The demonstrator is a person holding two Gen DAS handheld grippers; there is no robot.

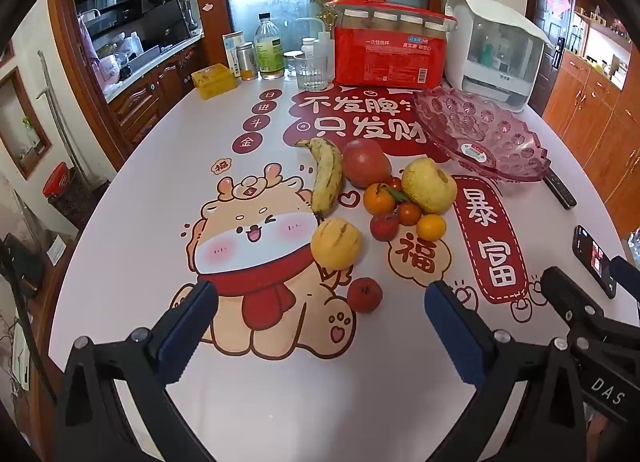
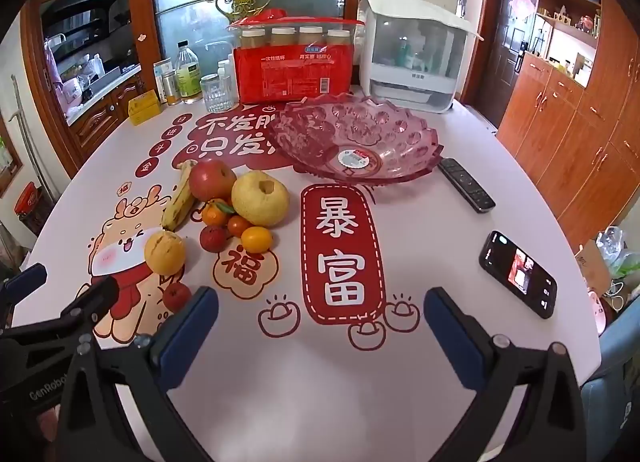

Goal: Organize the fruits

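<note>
The table (image 2: 460, 246) carries a printed red-and-white cover and stands in a wood-panelled dining room, with bottles, a red package and a white appliance along its far edge. We hold both tools above the near edge: the left gripper (image 1: 320, 326) and the right gripper (image 2: 320, 326) each have their jaws spread wide, with nothing between them.

The fruits lie loose in one cluster left of centre — banana (image 1: 328, 176), red apple (image 1: 366, 162), pear (image 1: 429, 185), a striped yellow fruit (image 1: 337, 244), small oranges and small red fruits, several of them touching. The pink glass bowl (image 2: 356, 138) stands empty beyond them, just beside a remote control (image 2: 466, 184); a phone (image 2: 518, 274) lies to the right.

Hazards we judge likely:
- Round fruits roll once a touching neighbour is lifted — the small red fruit (image 1: 364, 295) nearest us has a clear path to the edge.
- A dropped apple may chip the glass.
- A wide sweep may strike the phone.
</note>
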